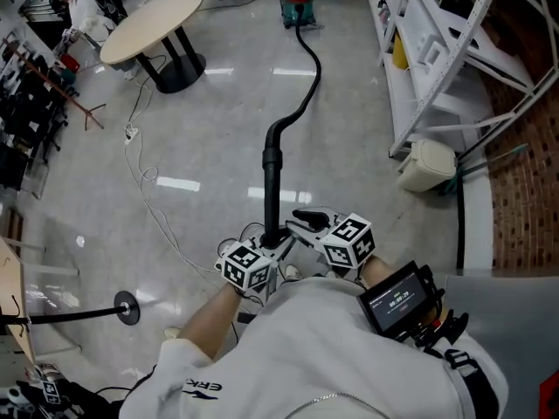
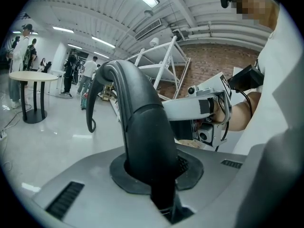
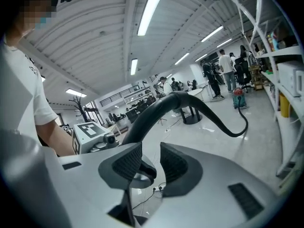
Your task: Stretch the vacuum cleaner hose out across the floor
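Well left of the vacuum cleaner hose (image 1: 307,81) stands a round table (image 1: 150,23). A white cable (image 1: 144,182) trails over the floor between the two, nearer the person. The left gripper (image 1: 272,236) has its jaws clamped tight on the near end of the hose's rigid tube (image 1: 272,177), which fills the gap between the pads in that gripper's own view. That grip looks meant to draw this end away from the vacuum cleaner (image 1: 297,0), which sits at the hose's far end. Beyond the tube the hose bends and runs off in a loose S, not yet straight, so the stretching seems to be at an early stage. Just right of the tube, the right gripper (image 1: 302,223) has its jaws partly apart with only floor showing between the pads, probably ready for a second hold. Right of the hose, a shelving rack (image 1: 437,55) and a white bin (image 1: 426,166) edge the floor. The widest free floor lies left of the hose and back toward the person, though the cable there could snag.
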